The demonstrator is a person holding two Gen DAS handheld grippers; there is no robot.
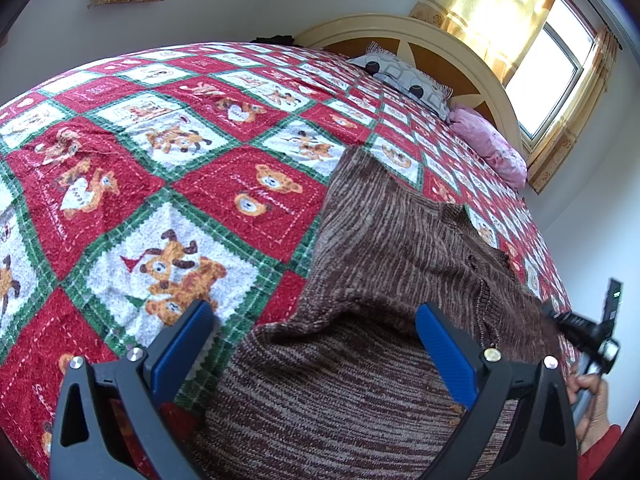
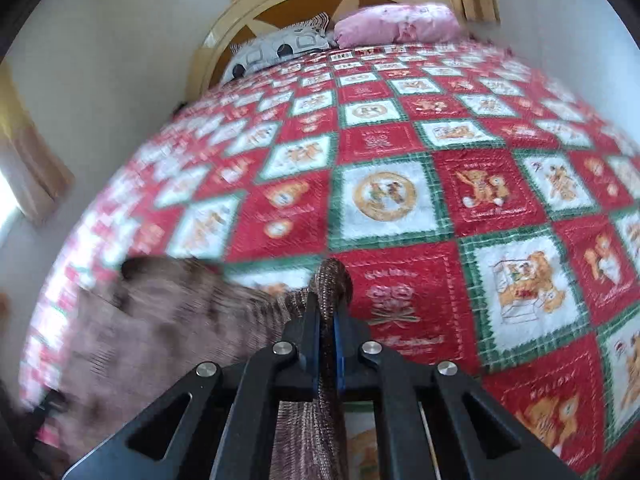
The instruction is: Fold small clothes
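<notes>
A brown marled knit garment (image 1: 384, 248) lies spread on the bed's red, white and green quilt (image 1: 168, 184). My left gripper (image 1: 316, 344) hovers over its near part with its blue-padded jaws wide open and nothing between them. In the right wrist view my right gripper (image 2: 329, 312) is shut on a bunched fold of the knit garment (image 2: 332, 280), which trails off blurred to the left (image 2: 168, 320). The right gripper also shows at the right edge of the left wrist view (image 1: 588, 332), held by a person's hand (image 1: 592, 400).
Two pillows, one grey patterned (image 1: 404, 76) and one pink (image 1: 492, 144), lie against the cream headboard (image 1: 400, 28) at the far end. Curtained windows (image 1: 548, 76) are beyond. The quilt (image 2: 400, 184) stretches wide ahead of the right gripper.
</notes>
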